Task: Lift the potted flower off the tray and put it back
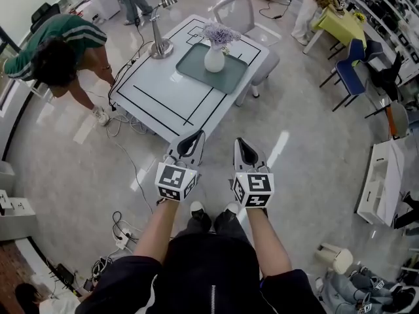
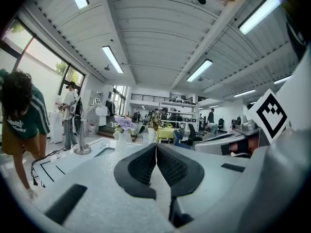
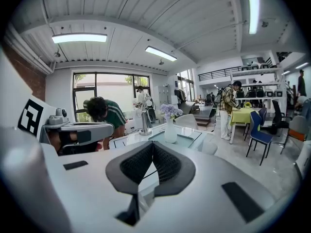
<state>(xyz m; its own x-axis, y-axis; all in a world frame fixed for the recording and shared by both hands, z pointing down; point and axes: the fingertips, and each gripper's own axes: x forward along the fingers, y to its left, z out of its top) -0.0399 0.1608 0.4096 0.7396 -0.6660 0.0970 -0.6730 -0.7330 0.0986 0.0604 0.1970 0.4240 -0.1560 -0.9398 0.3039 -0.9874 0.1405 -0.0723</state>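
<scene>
The potted flower (image 1: 215, 47), purple blooms in a white vase, stands upright on a grey-green tray (image 1: 196, 70) on the white table (image 1: 163, 97). Both grippers hang over the floor, well short of the table's near edge. My left gripper (image 1: 190, 140) is shut with nothing in it, its pads meeting. My right gripper (image 1: 243, 149) is shut and empty too. From the left gripper view the flower (image 2: 124, 125) shows far off beyond the closed gripper (image 2: 156, 148). The right gripper view has the vase (image 3: 170, 131) on the tray (image 3: 183, 141), straight beyond the closed gripper (image 3: 153, 145).
A silver desk lamp (image 1: 159, 30) stands on the table's far left corner. A white chair (image 1: 237, 12) sits behind the table. A person in a green shirt (image 1: 57, 50) bends over at the left. Cables (image 1: 124, 146) trail on the floor. Blue chairs (image 1: 350, 70) stand at right.
</scene>
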